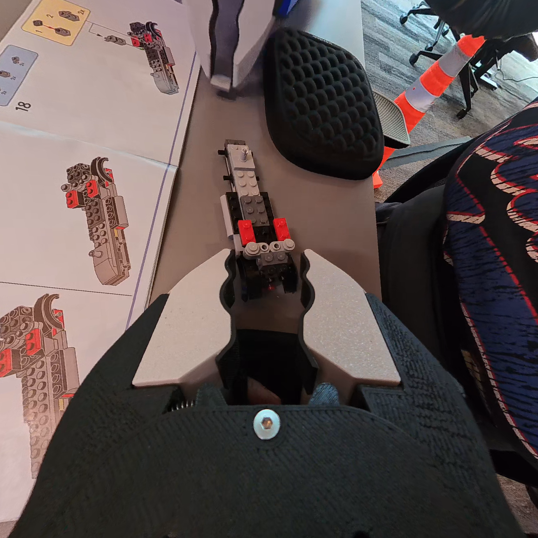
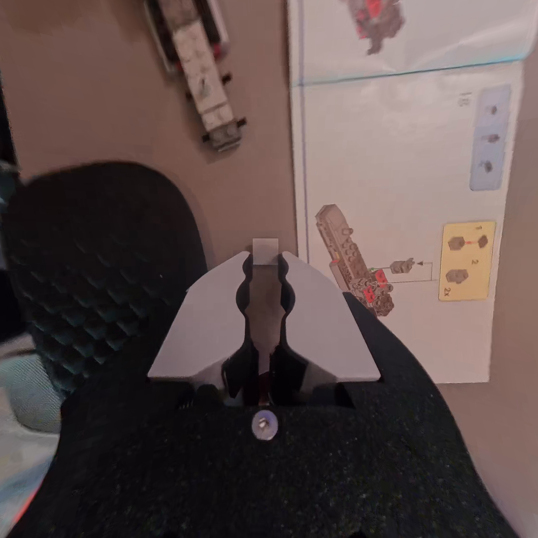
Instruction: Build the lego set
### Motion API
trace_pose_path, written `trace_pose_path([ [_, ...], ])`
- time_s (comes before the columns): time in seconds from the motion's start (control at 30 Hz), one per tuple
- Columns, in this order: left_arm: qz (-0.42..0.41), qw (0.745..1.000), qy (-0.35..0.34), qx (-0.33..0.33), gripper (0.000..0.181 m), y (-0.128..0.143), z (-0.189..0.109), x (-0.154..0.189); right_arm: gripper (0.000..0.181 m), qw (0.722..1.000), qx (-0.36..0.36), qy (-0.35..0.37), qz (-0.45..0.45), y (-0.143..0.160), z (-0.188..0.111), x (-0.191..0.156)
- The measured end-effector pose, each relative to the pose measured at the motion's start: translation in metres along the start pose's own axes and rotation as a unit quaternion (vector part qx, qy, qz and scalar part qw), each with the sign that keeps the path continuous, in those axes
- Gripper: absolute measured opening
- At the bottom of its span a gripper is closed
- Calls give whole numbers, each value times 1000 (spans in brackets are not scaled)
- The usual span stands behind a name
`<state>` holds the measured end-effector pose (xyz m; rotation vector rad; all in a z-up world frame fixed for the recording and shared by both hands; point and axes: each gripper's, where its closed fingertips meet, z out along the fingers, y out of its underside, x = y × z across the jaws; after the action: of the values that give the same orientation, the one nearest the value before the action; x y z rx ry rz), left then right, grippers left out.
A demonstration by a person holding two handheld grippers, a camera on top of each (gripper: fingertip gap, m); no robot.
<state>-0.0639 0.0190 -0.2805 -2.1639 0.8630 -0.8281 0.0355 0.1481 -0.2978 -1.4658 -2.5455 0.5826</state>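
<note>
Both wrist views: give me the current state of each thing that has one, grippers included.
Left gripper: open, fingers either side of the model's near end.
Right gripper: shut on a small grey piece.
Lego model: partly built, lying flat on the table.
Instruction booklet: open, flat.
Black mesh pad: lying beside the model, untouched.

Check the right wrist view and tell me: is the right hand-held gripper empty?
No, the right hand-held gripper pinches a small grey piece at its fingertips.
</note>
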Motion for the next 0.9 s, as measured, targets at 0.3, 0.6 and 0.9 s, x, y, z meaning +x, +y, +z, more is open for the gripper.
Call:
trace_pose_path([
  [0.3,2,1000,-2,0,42,0,0,0,16,948,247,-135,145,-73,-41,-18],
  [0.6,2,1000,-6,-4,41,1,1,-1,16,986,124,-107,3,-77,-10,-37],
  [0.9,2,1000,-9,-5,40,1,1,-1,16,990,-18,-21,-137,-64,14,-28],
])
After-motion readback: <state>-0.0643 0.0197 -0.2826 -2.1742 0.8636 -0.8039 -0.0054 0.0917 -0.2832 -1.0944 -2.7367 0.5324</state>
